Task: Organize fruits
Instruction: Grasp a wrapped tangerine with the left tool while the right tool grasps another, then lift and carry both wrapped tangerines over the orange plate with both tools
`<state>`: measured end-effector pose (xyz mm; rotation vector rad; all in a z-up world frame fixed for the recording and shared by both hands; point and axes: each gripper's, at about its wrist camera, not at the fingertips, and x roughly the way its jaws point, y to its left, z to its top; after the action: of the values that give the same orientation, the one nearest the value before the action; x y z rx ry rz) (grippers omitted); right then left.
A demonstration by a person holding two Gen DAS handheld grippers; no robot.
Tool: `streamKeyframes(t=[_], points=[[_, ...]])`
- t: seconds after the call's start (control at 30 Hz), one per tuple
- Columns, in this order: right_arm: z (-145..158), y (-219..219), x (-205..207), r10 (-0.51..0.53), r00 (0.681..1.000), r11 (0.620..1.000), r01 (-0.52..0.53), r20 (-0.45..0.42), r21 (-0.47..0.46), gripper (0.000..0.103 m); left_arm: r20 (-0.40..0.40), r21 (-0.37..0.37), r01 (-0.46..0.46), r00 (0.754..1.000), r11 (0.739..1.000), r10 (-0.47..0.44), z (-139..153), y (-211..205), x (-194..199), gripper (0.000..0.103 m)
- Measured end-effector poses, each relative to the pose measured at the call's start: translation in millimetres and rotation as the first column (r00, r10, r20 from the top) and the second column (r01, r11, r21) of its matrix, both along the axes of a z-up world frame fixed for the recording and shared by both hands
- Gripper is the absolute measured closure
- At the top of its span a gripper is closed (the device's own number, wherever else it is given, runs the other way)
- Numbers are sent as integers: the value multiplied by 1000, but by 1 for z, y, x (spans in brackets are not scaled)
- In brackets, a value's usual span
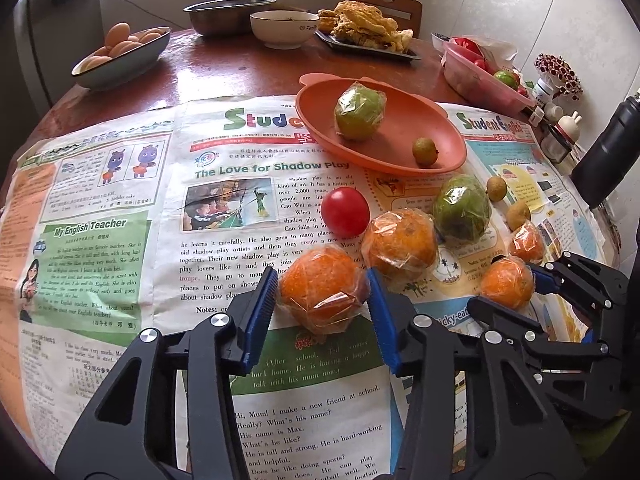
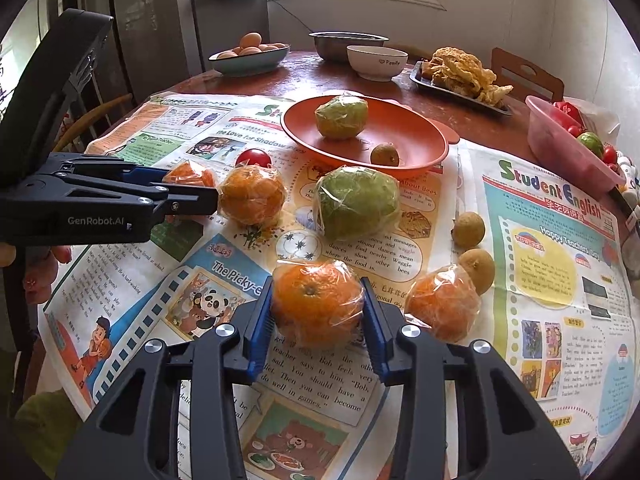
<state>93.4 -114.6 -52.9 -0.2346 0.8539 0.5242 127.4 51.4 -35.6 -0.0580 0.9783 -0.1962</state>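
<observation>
1. My left gripper (image 1: 322,298) has its blue pads pressed on both sides of a plastic-wrapped orange (image 1: 322,294) that rests on the newspaper (image 1: 120,240).
2. My right gripper (image 2: 318,308) is likewise closed on a second wrapped orange (image 2: 318,304), also on the paper.
3. The orange plate (image 1: 400,152) holds 1 wrapped green fruit (image 1: 360,112) and 1 longan (image 1: 424,152).
4. A red tomato (image 1: 345,211), another wrapped green fruit (image 1: 462,208) and 2 more wrapped oranges lie beside the plate.
</observation>
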Motion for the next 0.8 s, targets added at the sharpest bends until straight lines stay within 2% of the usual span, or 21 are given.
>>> streamKeyframes(t=[0.23,0.43,0.8], points=[[1,-2,-3,10,1000,1000,-10,-12,21,65,0,2,-1,1000,1000,1,3,3,-3,69],[7,-2,-7,21,1000,999,-21,-11,43,65,31,3,-2,1000,1000,2,16,3,-11,69],[45,-19,2,-2,999,996,-1,42,88,65,80,9,14,997,1000,-15,44,-3,-7,69]])
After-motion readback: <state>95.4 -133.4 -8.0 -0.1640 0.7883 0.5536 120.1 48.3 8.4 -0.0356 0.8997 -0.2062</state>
